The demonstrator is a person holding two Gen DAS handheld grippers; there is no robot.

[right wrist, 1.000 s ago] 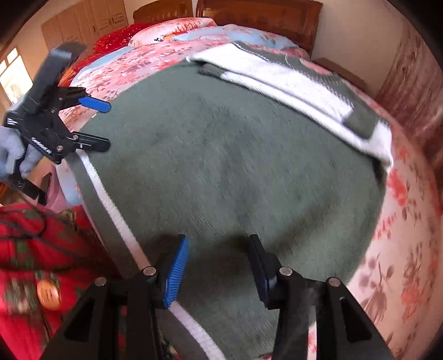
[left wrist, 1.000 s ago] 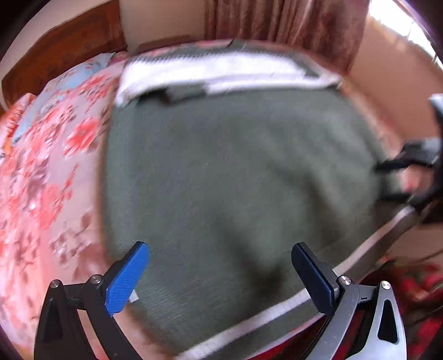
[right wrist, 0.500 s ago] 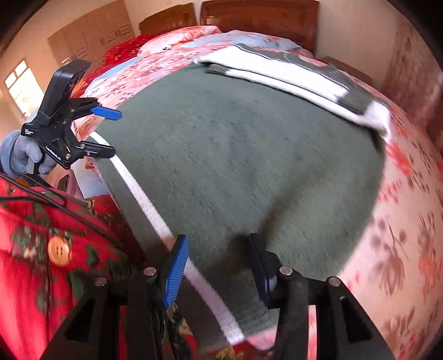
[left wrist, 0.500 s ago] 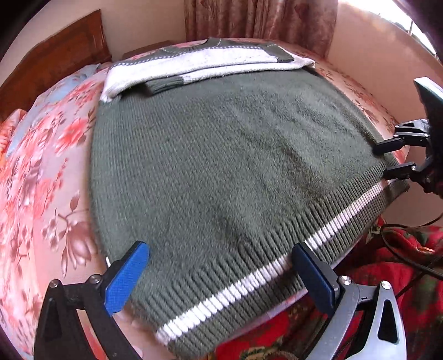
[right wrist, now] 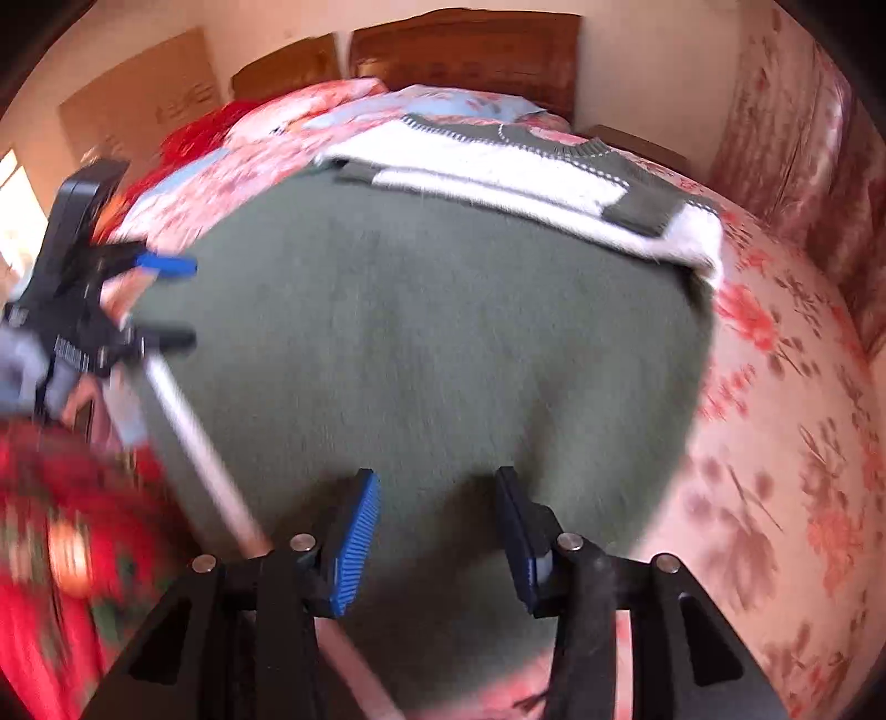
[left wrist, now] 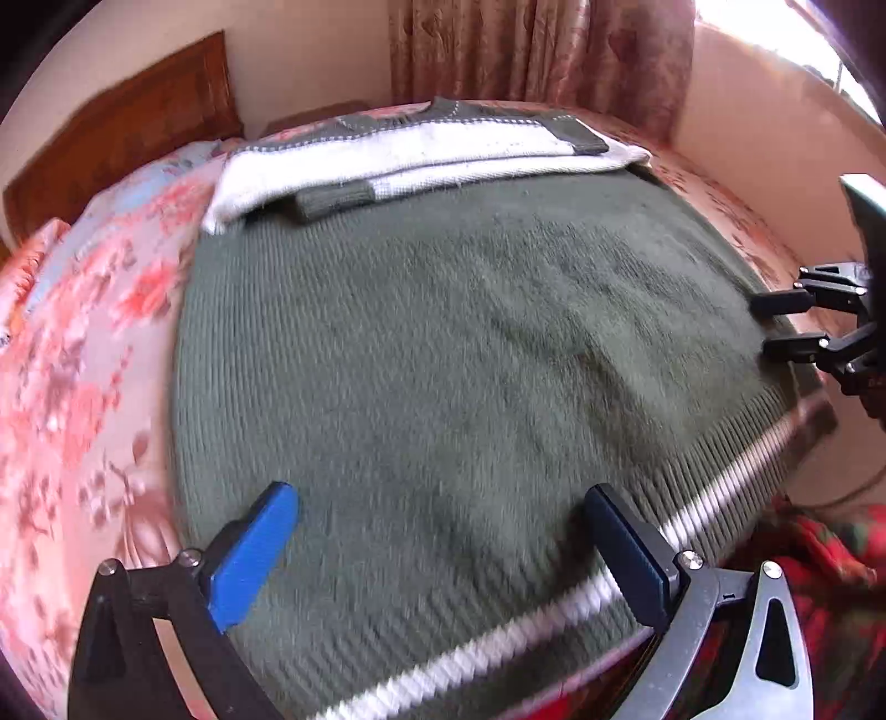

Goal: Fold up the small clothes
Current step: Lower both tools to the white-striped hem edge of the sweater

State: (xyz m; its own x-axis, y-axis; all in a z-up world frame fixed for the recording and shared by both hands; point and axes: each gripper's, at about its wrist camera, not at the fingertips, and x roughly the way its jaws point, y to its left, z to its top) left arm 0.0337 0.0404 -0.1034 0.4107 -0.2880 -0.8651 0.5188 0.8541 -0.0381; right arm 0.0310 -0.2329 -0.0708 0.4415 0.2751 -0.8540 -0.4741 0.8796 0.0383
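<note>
A dark green knitted sweater point(left wrist: 443, 343) lies flat on the bed, its white sleeves point(left wrist: 421, 160) folded across the far end and its ribbed hem with a white stripe point(left wrist: 498, 642) nearest me. It also shows in the right wrist view point(right wrist: 432, 343). My left gripper point(left wrist: 443, 548) is open, its fingers over one hem corner. My right gripper point(right wrist: 437, 531) is open over the other hem corner. Each gripper shows in the other's view, the right one point(left wrist: 775, 327) and the left one point(right wrist: 166, 302). Neither grips the cloth.
The bed has a pink floral sheet point(left wrist: 83, 360) with pillows and a wooden headboard point(right wrist: 465, 50) at the far end. Curtains point(left wrist: 526, 50) hang behind. A person's red patterned garment point(right wrist: 50, 526) is at the bed's near edge.
Both grippers have moved forward over the hem from the bed's edge. Both stayed open. The sweater has not moved.
</note>
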